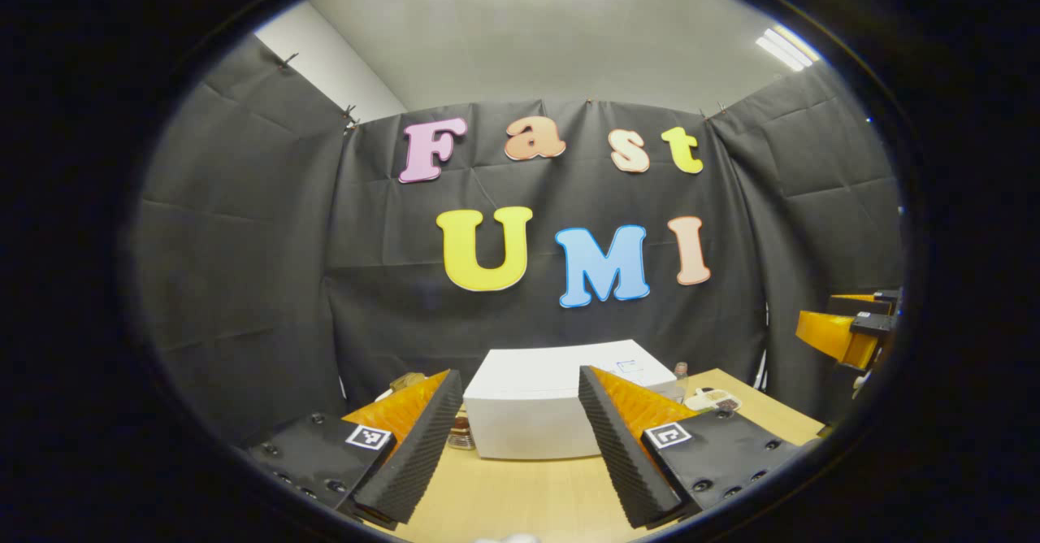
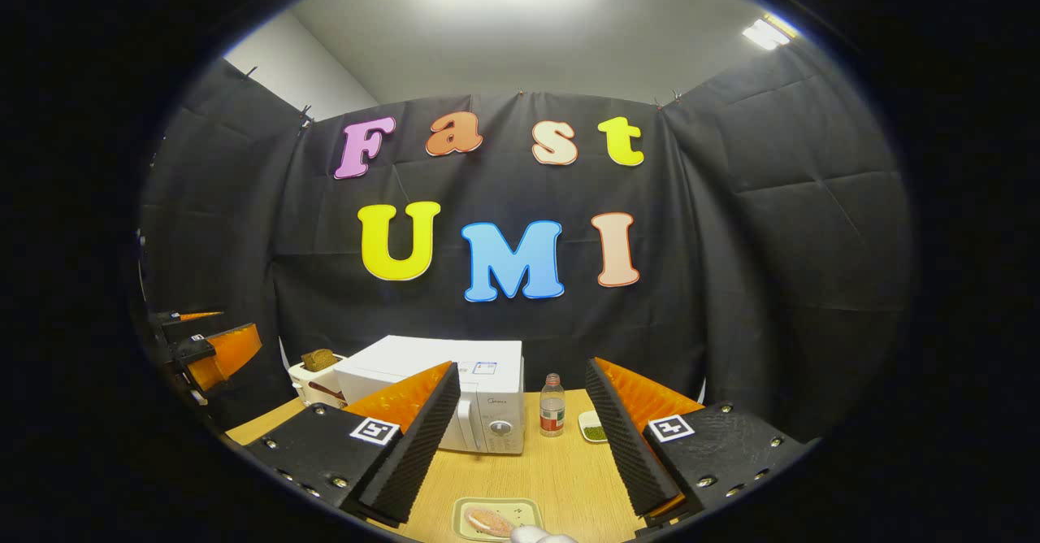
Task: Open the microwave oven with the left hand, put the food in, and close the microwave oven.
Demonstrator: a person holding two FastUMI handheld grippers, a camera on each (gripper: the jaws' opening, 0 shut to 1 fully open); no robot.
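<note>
My left tool (image 1: 520, 437) and right tool (image 2: 524, 437) hang spread, gripping nothing. Microwave (image 2: 455, 388) shut on counter (image 2: 561, 470); food (image 2: 487, 521) on tray.

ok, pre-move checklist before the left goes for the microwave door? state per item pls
1. Microwave door shut, nothing opened yet: ok.
2. Left gripper jaws open and empty, ready for the door: ok.
3. Left gripper lined up with the microwave: ok, the white box sits between its fingers, still apart from them.
4. Food staged on its tray on the table in front of the right gripper: ok.
5. Right gripper jaws open, holding nothing: ok.
6. Door swing path clear of the bottle and small dish beside the control panel: cannot tell.
</note>
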